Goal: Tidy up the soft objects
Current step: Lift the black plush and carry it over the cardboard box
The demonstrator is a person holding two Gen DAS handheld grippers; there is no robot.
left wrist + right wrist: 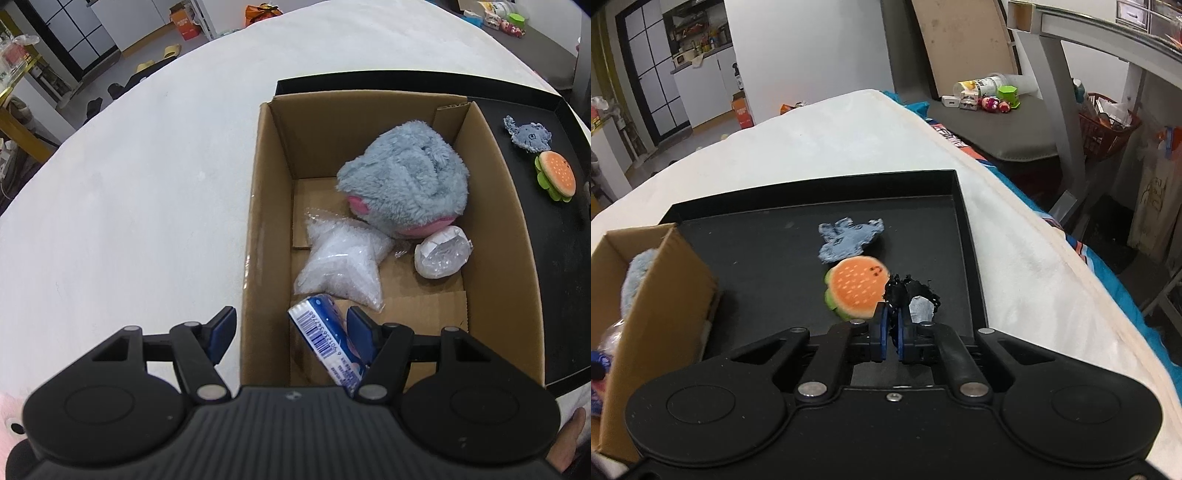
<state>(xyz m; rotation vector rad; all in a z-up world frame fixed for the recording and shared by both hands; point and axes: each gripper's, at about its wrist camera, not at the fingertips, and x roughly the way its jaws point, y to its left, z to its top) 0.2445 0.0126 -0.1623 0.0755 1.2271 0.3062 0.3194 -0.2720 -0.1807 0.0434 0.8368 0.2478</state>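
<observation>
Right gripper [892, 314] is seen clamped on a black frilly scrap [912, 291] in the black tray [955, 229], touching the burger toy [855, 291]. Left gripper [291, 325] is held half-open over the box [517, 236]; whether it touches the blue pack [325, 332] cannot be told. Grey plush [406, 181] is seen deeper inside.

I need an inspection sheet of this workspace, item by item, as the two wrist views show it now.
Surface: white cloth under black tray.
Job's things: grey plush, two plastic bags and blue pack in cardboard box; denim toy, burger toy on tray.
Clutter: nothing seen.
Grippers: left gripper open over box; right gripper shut on black fabric piece.
Cables: nothing seen.
Surroundings: chair with bottles, toys.
</observation>
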